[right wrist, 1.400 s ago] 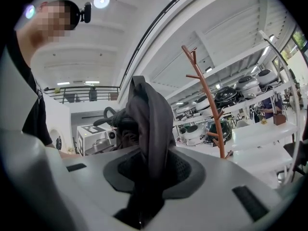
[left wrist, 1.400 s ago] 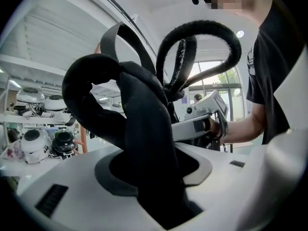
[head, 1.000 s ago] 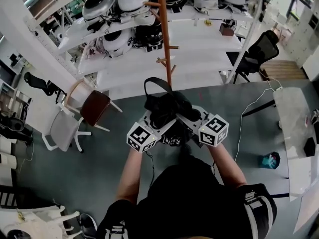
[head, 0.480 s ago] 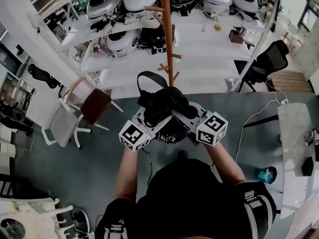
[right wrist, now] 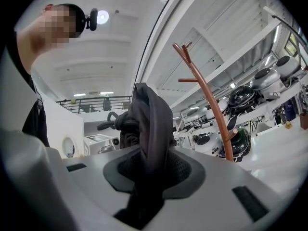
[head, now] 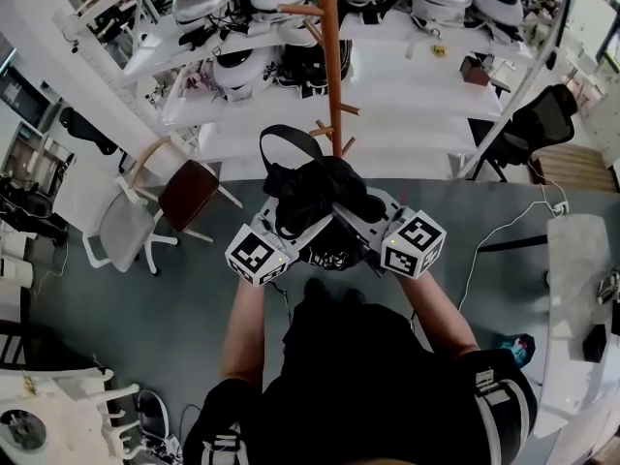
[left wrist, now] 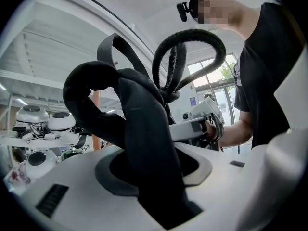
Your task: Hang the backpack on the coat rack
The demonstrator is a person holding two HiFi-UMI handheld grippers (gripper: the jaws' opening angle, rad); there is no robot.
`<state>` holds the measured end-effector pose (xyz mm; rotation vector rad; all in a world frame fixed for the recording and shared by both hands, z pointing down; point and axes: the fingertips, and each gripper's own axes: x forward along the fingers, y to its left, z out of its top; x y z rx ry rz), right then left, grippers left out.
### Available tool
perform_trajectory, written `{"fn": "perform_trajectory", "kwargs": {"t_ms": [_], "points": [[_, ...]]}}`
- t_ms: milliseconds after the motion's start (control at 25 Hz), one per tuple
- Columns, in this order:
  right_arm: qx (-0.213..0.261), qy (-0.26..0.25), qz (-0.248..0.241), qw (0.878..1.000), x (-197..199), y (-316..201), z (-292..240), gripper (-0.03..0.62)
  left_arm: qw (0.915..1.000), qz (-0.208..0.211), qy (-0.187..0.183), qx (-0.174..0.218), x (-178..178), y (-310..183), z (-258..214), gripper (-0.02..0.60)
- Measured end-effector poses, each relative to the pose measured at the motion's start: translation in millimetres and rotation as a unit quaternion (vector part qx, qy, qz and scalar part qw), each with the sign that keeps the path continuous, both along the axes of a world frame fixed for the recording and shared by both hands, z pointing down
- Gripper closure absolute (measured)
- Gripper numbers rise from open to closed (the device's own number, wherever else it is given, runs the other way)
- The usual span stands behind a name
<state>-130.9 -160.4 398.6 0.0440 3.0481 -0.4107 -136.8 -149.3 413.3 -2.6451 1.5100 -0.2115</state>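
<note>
A black backpack (head: 315, 200) hangs in the air between both grippers, just in front of the orange-brown coat rack (head: 331, 66). My left gripper (head: 294, 225) is shut on a thick black strap of the backpack (left wrist: 144, 143), and the top carry loop (left wrist: 192, 40) curls up above it. My right gripper (head: 351, 217) is shut on another dark fold of the backpack (right wrist: 150, 124). In the right gripper view the coat rack (right wrist: 211, 110) stands to the right with its pegs bare. The bag's lower part is hidden behind the grippers.
White shelves (head: 407, 76) with several round black-and-white devices stand behind the rack. A chair with a brown seat (head: 189, 194) and a white chair (head: 121, 242) are at the left. A black office chair (head: 538, 124) and a white table (head: 572, 289) are at the right.
Both grippers have carried the backpack forward and a little up, closer to the coat rack's pole. The grip on the bag is the same.
</note>
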Motion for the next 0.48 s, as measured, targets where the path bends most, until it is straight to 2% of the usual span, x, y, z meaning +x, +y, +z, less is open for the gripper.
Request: {"fn": "perform_trajectory", "kwargs": {"t_ms": [240,480], "points": [[-0.024,-0.017,0.005,1.0,-18,-23,-4,0.477,0.9997,0.022,0.004,0.007,-19,-22,-3,0.368],[-0.022,-0.025,0.031,0.999,-47,-51,-13,0.476,0.9986,0.049,0.003,0.019,-49,-51,-13,0.368]]}}
